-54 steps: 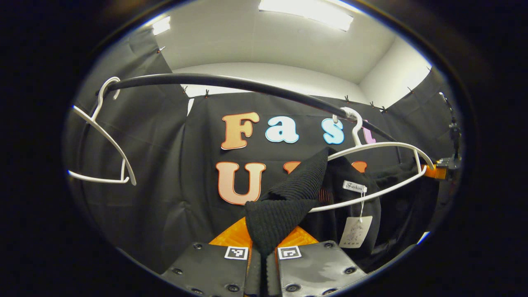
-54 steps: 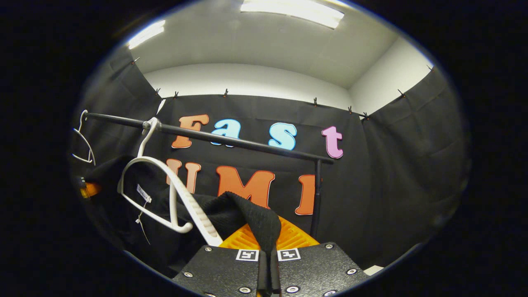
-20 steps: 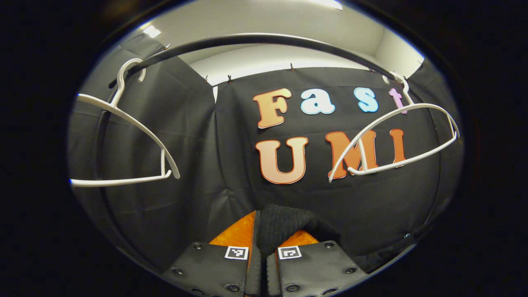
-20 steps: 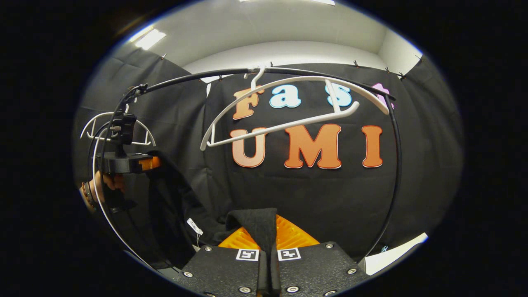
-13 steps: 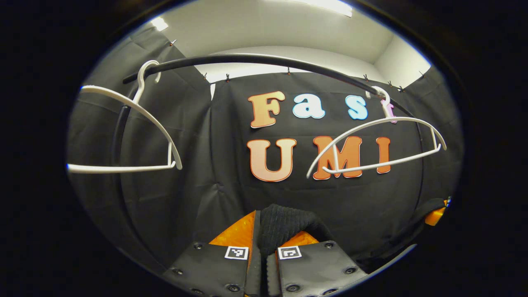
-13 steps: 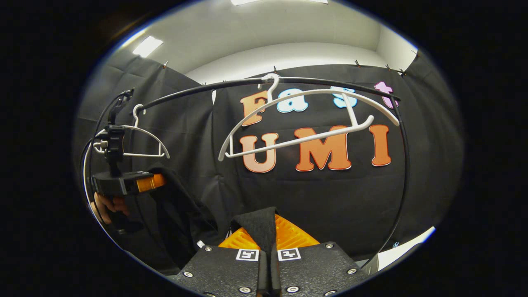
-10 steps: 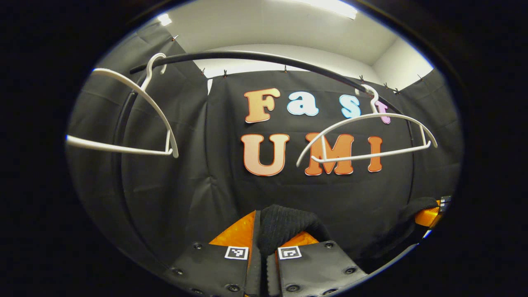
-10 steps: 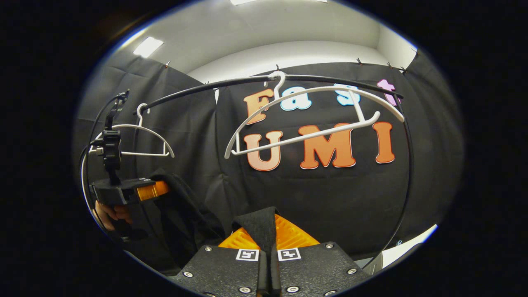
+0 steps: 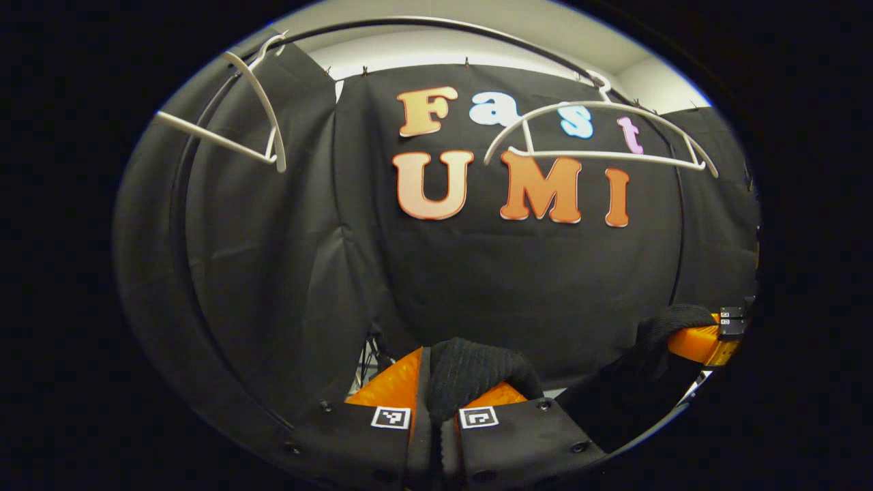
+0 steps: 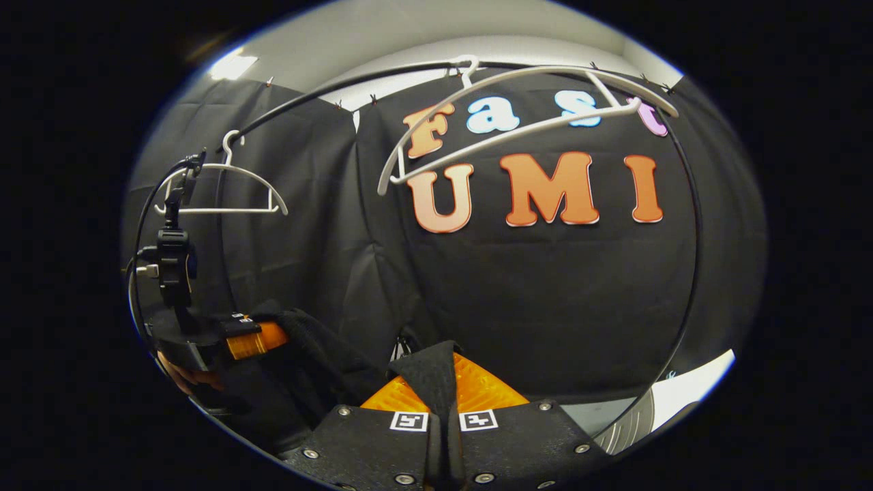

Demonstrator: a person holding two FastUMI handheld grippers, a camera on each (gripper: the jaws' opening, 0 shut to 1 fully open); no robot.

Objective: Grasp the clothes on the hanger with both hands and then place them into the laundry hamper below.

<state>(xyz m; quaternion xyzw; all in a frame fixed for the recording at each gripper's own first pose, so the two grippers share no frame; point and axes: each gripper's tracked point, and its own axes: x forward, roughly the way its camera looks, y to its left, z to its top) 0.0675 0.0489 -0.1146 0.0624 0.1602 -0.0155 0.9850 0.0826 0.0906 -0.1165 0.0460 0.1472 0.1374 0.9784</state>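
1. Left gripper view: left gripper at bottom centre, both fingers clamped together on a fold of the black garment. The fabric is a ribbed knit, bunched into a rounded hump that rises just above the fingertips.
2. Same view, lower right edge: the garment runs as a dark drape over to the right gripper, where another bunch of knit sits on top of it. It hangs slack between the two grippers.
3. Same view, top: black rail arcs across the upper frame. A bare white hanger hangs at upper right, and a second white hanger at upper left, tilted. The garment is well below both, touching neither.
4. Right gripper view: right gripper at bottom centre, fingers pressed together on a flat upright fold of the same black cloth, which here looks smoother and felt-like.
5. Same view, lower left: the cloth sags in a loose heap toward the left gripper, which pinches its other end. A hand grips that tool from below, mostly hidden.
6. Same view, top: bare hanger at upper centre, slanted, on the rail. Second hanger at left. A pale floor strip shows at lower right.
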